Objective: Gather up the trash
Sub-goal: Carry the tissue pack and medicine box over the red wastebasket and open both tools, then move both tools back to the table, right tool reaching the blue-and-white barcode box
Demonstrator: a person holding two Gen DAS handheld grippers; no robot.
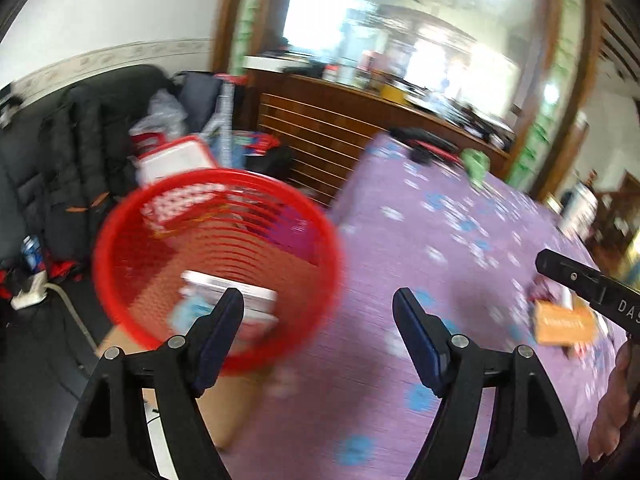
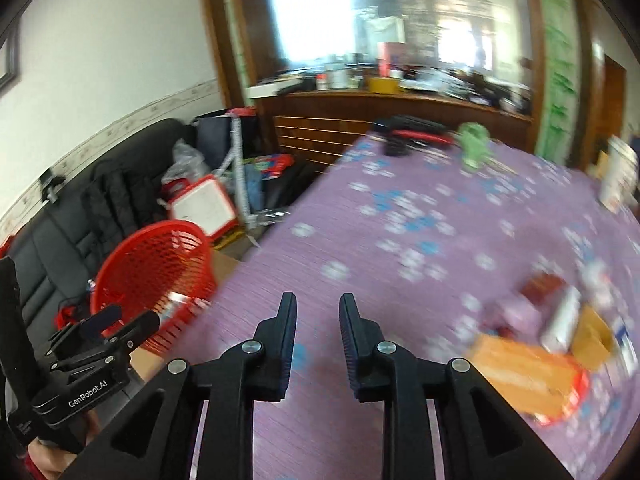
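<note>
Hovering above the rim of a red mesh basket (image 1: 218, 268), the left gripper (image 1: 318, 312) stands with its jaws spread wide and nothing between them; at least one white carton (image 1: 240, 294) already lies in the basket's bottom, beside something blue too blurred to name. The basket sits just off the edge of a table draped in a purple flowered cloth (image 2: 400, 248). The right gripper (image 2: 318, 320) hangs over that cloth with a narrow gap between its fingers — also empty. What remains to be collected lies at the table's right side: an orange carton (image 2: 524, 380) nearest the right gripper, with a small tan box (image 2: 592, 336) and a white packet (image 2: 560, 320) touching or close behind it, their outlines smeared by motion. These look like empty cardboard packs — light, fairly stiff, likely to crush under hard pressure and to slide on the cloth. The orange carton is probably best taken across its thin dimension near one end, jaws opened wider first.
</note>
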